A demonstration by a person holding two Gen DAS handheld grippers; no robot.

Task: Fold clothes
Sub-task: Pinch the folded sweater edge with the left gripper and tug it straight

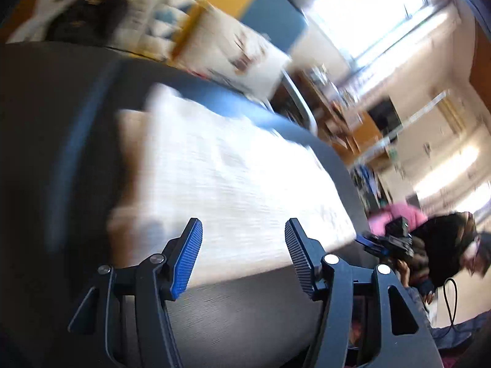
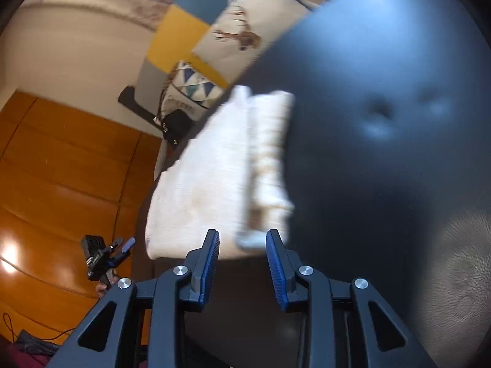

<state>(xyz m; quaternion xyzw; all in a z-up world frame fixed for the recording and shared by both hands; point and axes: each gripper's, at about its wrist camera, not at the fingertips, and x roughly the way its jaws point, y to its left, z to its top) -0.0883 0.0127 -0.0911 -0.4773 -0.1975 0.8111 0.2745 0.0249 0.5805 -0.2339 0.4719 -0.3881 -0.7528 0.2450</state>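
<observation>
White folded garment (image 1: 233, 178) is lying on a dark leather seat (image 2: 383, 159), motion-blurred in both views. Left tool (image 1: 244, 254) and right tool (image 2: 242, 260) are hovering beside its near edge, jaws apart, gripping nothing.

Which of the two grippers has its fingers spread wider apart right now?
The left gripper: a wide gap above the white garment. The right gripper's fingers stand closer together.

The right gripper (image 2: 242, 245) hovers with its blue-padded fingers (image 2: 210, 263) spread apart and holding nothing, just short of a folded white garment (image 2: 214, 184). The garment lies blurred on a dark leather sofa (image 2: 383, 107). A deer-print cushion (image 2: 245, 30) sits beyond it, above an orange wooden floor (image 2: 61, 168). The left gripper (image 2: 122, 250) appears at lower left.
</observation>
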